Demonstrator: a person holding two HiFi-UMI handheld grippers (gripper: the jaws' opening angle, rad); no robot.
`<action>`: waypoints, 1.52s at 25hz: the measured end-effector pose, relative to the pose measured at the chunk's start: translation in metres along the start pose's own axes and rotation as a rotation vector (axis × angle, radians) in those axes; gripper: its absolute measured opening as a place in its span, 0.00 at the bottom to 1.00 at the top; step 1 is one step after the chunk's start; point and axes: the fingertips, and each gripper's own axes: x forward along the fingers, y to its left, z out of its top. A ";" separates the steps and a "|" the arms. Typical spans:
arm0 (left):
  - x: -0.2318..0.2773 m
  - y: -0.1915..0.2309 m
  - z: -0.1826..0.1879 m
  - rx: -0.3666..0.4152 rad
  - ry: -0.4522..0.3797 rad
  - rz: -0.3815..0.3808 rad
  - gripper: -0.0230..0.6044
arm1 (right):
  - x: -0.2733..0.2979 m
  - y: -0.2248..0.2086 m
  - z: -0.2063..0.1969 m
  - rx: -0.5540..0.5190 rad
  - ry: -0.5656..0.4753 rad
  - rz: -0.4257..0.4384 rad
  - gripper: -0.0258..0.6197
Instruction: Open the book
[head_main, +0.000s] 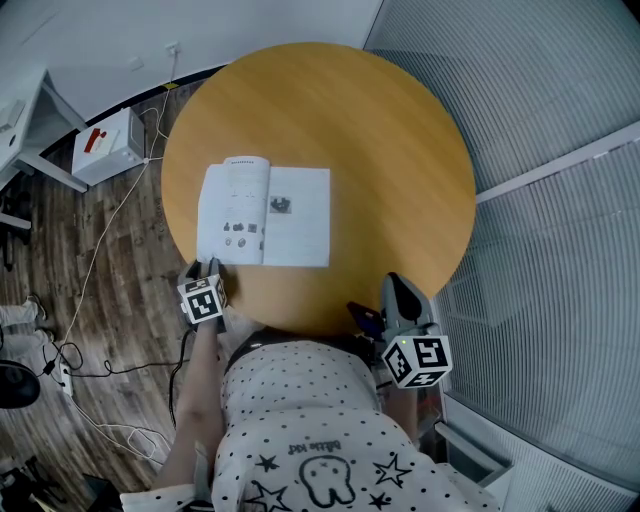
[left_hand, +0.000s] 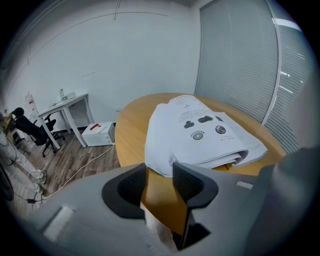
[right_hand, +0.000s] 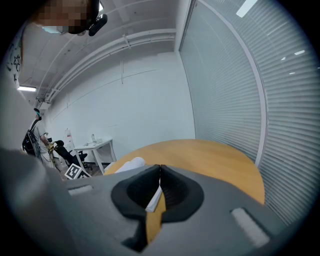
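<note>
The book lies open on the round wooden table, white pages up, with small pictures on the left page. In the left gripper view the book's near pages arch up in a loose hump. My left gripper sits just off the book's near left corner; its jaws stand open with only bare tabletop between them. My right gripper hovers at the table's near right edge, apart from the book, and its jaws are shut on nothing. From there the book shows low at left.
A white box and loose cables lie on the wood floor left of the table. A white desk and an office chair stand beyond. Blinds cover the wall to the right.
</note>
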 end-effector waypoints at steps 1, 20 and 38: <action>-0.001 0.001 0.000 -0.009 -0.007 -0.002 0.35 | 0.000 -0.001 -0.001 0.000 0.001 0.000 0.05; -0.057 -0.007 0.090 -0.052 -0.319 -0.048 0.19 | -0.003 0.009 0.006 -0.009 -0.019 0.019 0.05; -0.178 -0.067 0.217 0.120 -0.714 -0.162 0.05 | -0.001 0.009 0.007 -0.003 -0.035 0.042 0.05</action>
